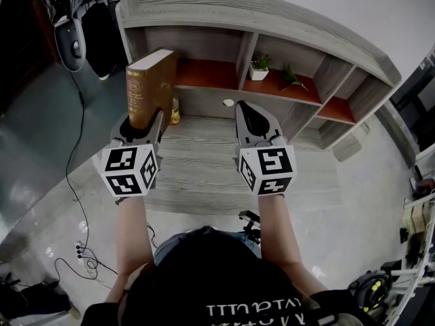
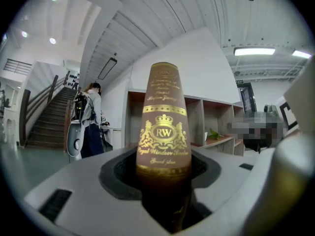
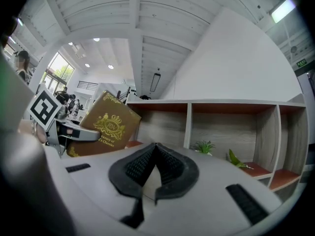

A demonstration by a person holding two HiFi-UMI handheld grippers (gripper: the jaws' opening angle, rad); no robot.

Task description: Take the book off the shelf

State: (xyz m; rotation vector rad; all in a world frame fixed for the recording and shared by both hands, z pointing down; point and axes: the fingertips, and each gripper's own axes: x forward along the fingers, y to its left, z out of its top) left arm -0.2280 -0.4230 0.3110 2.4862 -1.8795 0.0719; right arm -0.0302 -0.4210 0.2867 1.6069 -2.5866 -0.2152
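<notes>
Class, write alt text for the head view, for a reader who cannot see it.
Seen from above, the left gripper clamps a brown, gold-printed book, held upright before a grey wooden shelf. The right gripper hovers beside it, shut and empty.

Workshop hall — staircase (image 2: 47,117), strip lights (image 2: 254,51), floor cables (image 1: 82,114).

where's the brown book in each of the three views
Head view: book at upper left, standing upright.
Left gripper view: book dead centre, spine toward the camera.
Right gripper view: book left of centre, tilted.
Shared landmark: the shelf behind it.
</notes>
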